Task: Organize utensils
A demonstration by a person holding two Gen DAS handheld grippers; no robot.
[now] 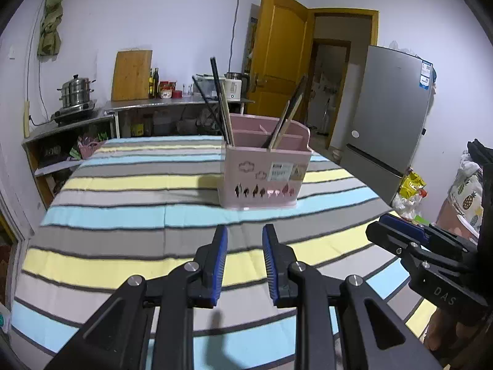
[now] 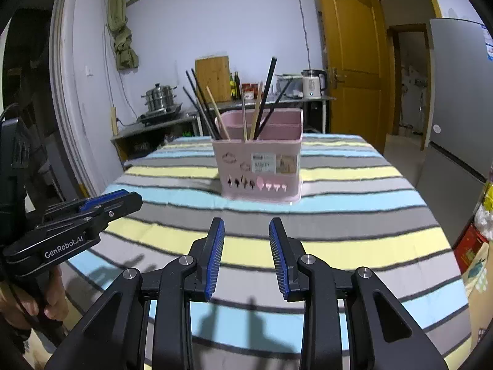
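Squarely ahead of right tool (image 2: 246,234): utensil holder (image 2: 258,169).

A table (image 2: 354,185) is covered by a striped cloth (image 1: 123,215) whose bands of grey, pale yellow and light blue are edged by thin dark lines. The cloth is spread across the whole visible top and hangs over its edges. Directly on the cloth, towards the far side, a pink utensil holder (image 2: 260,166) is set upright, with a label and cut-out shapes on its front wall. Dark and wooden chopsticks (image 2: 265,92) are held leaning inside it.
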